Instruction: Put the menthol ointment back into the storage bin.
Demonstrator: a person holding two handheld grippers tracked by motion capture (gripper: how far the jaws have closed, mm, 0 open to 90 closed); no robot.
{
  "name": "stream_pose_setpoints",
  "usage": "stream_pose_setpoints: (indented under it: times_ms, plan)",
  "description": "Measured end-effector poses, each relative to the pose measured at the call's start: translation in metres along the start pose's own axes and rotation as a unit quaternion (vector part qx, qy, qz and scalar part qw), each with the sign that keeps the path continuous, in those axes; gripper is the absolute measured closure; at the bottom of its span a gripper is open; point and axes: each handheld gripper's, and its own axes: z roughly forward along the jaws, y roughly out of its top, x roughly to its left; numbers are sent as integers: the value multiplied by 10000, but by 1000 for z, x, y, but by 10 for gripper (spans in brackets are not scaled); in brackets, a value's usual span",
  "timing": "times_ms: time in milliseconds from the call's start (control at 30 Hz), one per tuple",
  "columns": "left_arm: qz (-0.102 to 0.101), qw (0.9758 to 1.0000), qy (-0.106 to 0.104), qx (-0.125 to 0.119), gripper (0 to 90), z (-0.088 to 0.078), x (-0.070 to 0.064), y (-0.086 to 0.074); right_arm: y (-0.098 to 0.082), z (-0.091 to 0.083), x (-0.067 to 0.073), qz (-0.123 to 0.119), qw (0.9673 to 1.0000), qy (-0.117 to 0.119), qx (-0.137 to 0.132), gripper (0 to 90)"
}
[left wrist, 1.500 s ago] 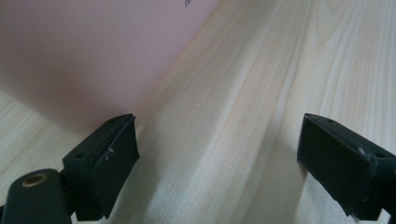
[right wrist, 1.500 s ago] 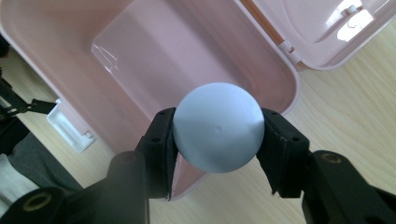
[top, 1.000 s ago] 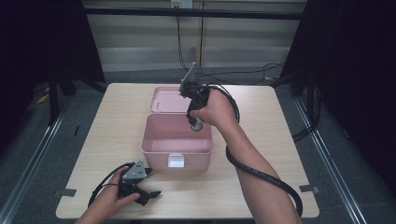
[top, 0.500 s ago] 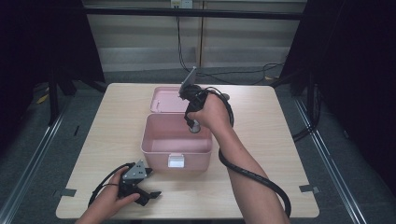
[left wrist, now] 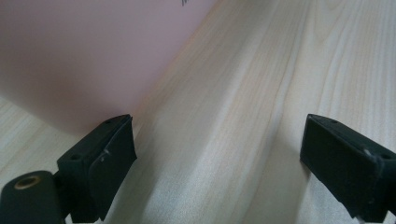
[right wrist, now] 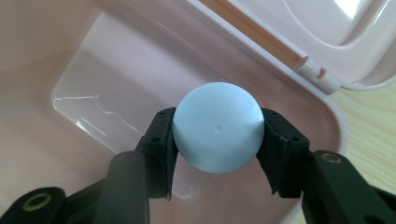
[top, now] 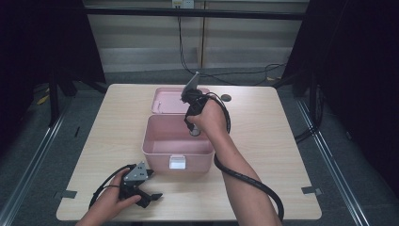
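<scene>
A pink plastic box (top: 162,151) stands open in the middle of the table, its lid (top: 169,100) laid back behind it. My right gripper (top: 194,132) points down into the box and is shut on a pale blue ball (right wrist: 217,133), which hangs between the pads above the box floor (right wrist: 107,93). My left gripper (top: 149,186) rests on the table near the front left, its jaws open with bare wood between them (left wrist: 219,158). The box's pink wall (left wrist: 84,56) rises just beyond its left jaw.
The wooden table (top: 282,141) has free room on both sides of the box. A small dark disc (top: 226,98) lies near the back edge. Cables trail from both grippers; the right one loops along the forearm (top: 249,181). A white latch (top: 177,162) sits on the box front.
My right gripper has sunk lower into the box with the ball in it. The left gripper has stayed where it was.
</scene>
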Motion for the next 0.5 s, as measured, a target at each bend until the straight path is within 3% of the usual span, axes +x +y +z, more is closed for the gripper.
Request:
stream_pose_setpoints:
  times_ms: [500]
  plan:
    - [8,10000,-11,7,91,0,0,0,-1,23,-3,360,9993,-80,62,509]
